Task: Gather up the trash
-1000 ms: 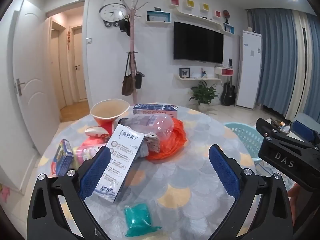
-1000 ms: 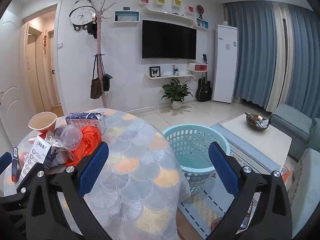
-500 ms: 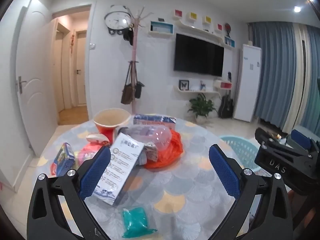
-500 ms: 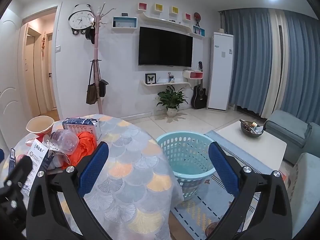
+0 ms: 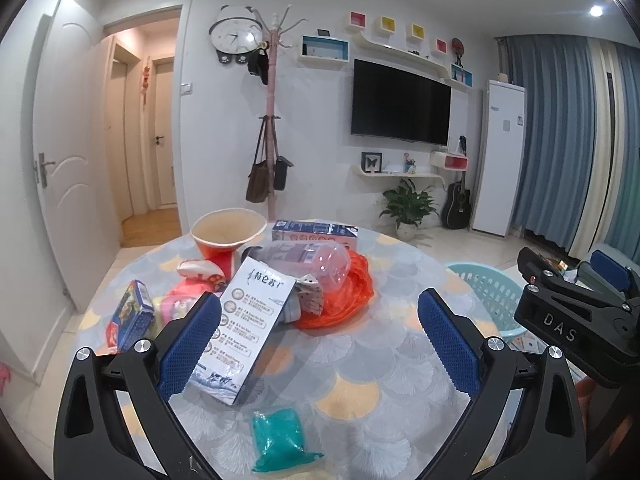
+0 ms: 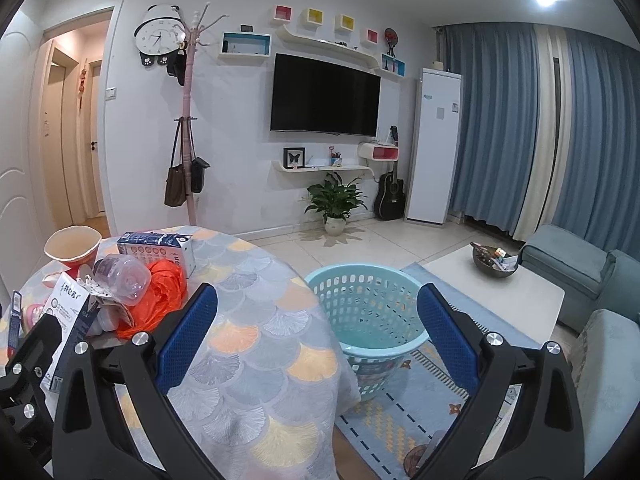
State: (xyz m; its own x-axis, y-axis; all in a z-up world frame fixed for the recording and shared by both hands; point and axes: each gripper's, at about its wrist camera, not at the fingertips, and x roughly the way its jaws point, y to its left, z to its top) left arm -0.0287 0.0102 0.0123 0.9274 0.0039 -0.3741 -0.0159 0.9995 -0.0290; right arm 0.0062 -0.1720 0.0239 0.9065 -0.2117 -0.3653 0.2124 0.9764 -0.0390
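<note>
Trash heaped on round scale-patterned table (image 5: 360, 360), white printed carton (image 5: 244, 328), orange plastic bag (image 5: 344, 300), teal crumpled wrapper (image 5: 278, 438), left gripper (image 5: 318, 344) and right gripper (image 6: 316, 338) both spread wide, empty, light-blue plastic laundry basket (image 6: 372, 312) on floor beside table.

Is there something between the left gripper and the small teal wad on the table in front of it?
Nothing visible does. The teal wad lies alone on the table, directly below the open left gripper. The white carton lies beyond it, leaning left, not in the path.
</note>
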